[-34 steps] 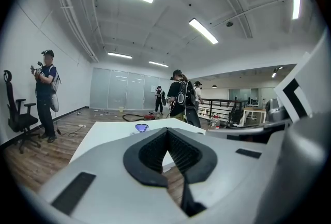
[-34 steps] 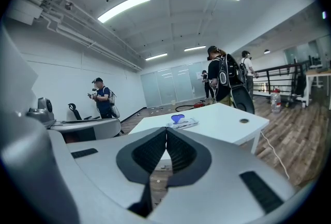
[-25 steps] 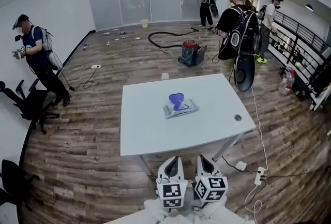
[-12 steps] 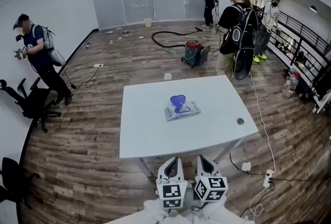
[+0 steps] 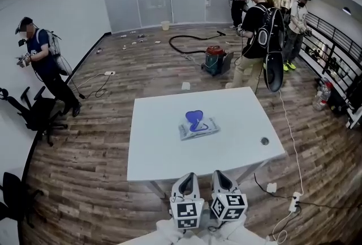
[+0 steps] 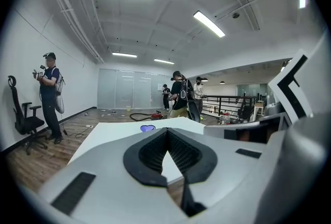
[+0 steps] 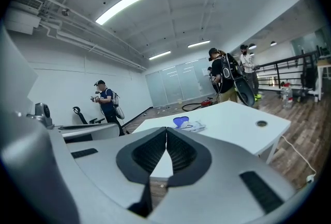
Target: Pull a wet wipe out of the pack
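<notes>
Pack lies flat abt mid-table, blue lid up at its far end. L gripper & R gripper sit side by side just off the table's near edge, well apart from pack. Both jaw pairs pressed together, nothing btwn them. Beyond the table: red vacuum w/ black hose and ppl standing. Chair by the left wall.

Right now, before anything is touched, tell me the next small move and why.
Probably carry the left claw and right claw forward over the table toward the wet wipe pack. Both are shut, empty and held short of the table's near edge, while the pack lies mid-table with its blue lid flipped up, so nothing can be pulled from here.
</notes>
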Demonstrator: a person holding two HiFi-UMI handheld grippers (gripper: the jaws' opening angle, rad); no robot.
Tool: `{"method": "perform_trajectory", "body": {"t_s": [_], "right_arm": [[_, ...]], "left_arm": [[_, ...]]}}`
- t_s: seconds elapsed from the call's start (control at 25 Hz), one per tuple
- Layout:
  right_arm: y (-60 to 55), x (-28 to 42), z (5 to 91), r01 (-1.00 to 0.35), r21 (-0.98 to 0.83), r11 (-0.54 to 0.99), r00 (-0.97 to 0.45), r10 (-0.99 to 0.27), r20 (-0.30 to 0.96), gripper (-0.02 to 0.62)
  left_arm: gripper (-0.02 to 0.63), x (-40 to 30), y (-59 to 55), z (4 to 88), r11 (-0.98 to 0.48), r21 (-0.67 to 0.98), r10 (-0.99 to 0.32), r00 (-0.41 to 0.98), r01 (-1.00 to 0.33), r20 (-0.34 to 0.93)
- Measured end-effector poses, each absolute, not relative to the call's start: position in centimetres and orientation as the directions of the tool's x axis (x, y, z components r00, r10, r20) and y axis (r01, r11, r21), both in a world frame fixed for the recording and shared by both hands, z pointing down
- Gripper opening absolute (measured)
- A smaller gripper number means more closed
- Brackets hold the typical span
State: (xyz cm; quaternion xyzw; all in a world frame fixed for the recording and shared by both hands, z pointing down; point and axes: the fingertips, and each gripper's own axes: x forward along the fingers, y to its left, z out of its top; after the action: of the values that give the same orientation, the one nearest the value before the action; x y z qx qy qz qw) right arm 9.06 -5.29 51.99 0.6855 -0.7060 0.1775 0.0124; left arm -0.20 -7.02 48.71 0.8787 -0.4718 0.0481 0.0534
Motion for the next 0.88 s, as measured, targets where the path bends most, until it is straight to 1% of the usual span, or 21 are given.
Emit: {"method": "perform_trajectory", "body": {"t_s": [0.88], "right_arm": [[-15.1, 15.0, 51.0, -0.964, -0.255, 0.069, -0.139, -0.953, 0.269, 0.009]], "left_arm": [[0.0, 6.0, -15.7, 47.6, -0.508, 0.045, -0.848, 0.509, -0.86, 0.147]]}}
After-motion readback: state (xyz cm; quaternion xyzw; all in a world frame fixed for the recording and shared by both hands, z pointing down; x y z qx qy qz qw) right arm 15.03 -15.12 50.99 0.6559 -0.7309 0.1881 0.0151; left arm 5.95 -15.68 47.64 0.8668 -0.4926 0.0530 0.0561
